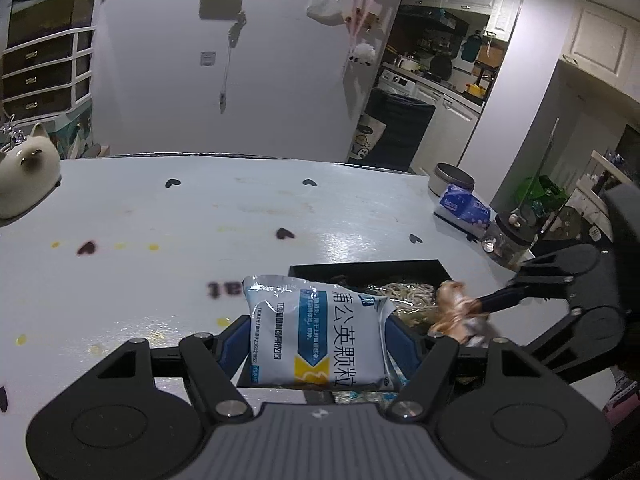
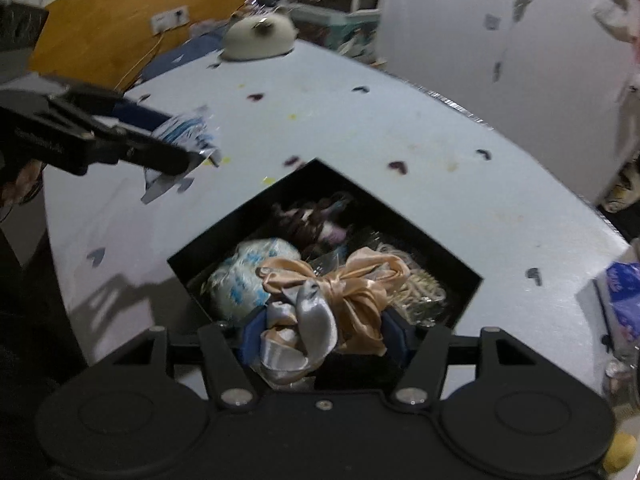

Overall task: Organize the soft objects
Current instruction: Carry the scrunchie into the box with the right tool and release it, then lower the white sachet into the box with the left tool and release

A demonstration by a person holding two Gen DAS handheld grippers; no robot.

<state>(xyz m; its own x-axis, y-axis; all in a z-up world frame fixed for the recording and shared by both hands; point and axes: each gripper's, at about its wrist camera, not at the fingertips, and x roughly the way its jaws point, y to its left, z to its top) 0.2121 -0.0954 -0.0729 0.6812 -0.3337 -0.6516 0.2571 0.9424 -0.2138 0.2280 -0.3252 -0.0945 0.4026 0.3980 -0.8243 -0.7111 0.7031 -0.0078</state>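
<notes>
My left gripper (image 1: 318,344) is shut on a white and blue sachet (image 1: 320,332) with Chinese print, held above the near edge of a black box (image 1: 364,270). It also shows in the right wrist view (image 2: 188,148), with the sachet (image 2: 184,132) to the left of the box. My right gripper (image 2: 322,336) is shut on a peach and grey satin bow (image 2: 340,300), held over the black box (image 2: 320,172). In the left wrist view the right gripper (image 1: 476,306) holds the bow (image 1: 452,308) over the box. The box holds a pale blue soft bundle (image 2: 244,276), a purple item (image 2: 316,220) and cream strands (image 2: 420,288).
A white cat-shaped figure (image 1: 24,168) stands at the table's far left, also in the right wrist view (image 2: 260,36). A blue tissue pack (image 1: 464,206), a round tin (image 1: 452,176) and a clear jar (image 1: 508,240) stand at the table's right edge. The white tabletop (image 1: 160,280) carries heart stickers.
</notes>
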